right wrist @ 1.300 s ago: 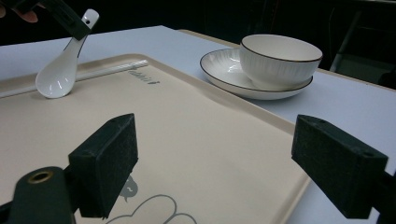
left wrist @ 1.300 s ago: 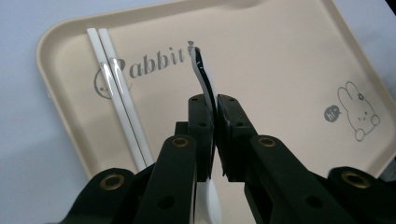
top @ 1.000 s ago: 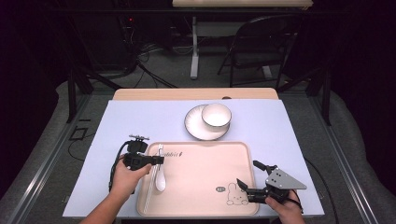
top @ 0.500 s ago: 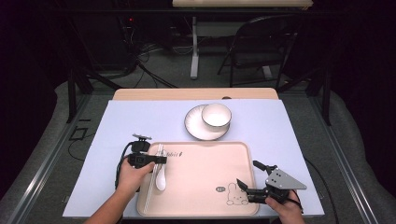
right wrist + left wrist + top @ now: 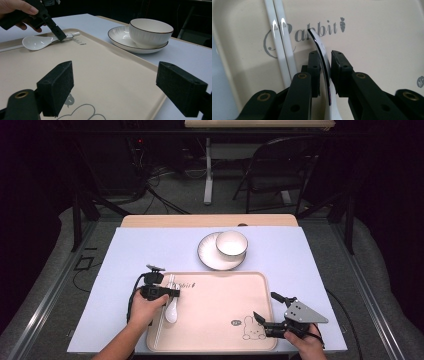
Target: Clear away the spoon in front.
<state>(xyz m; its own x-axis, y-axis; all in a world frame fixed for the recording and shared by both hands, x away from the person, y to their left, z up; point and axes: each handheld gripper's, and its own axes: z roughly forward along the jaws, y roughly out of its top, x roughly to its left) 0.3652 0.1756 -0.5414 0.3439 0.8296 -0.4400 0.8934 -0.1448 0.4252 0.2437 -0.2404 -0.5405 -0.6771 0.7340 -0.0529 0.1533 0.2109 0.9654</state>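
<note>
My left tongs (image 5: 325, 72), jaws just eased apart around the spoon (image 5: 322, 52) handle lying on the tray (image 5: 225, 292), are releasing it; next, lift clear, while my right tongs (image 5: 120, 87) gape wide, empty.

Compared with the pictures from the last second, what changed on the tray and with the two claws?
The left claw sank a little onto the tray, and its jaws have just been opening around the spoon handle, which lies between them with a gap on one side. The spoon, chopsticks, bowl, plate and the open right claw stayed put.
</note>
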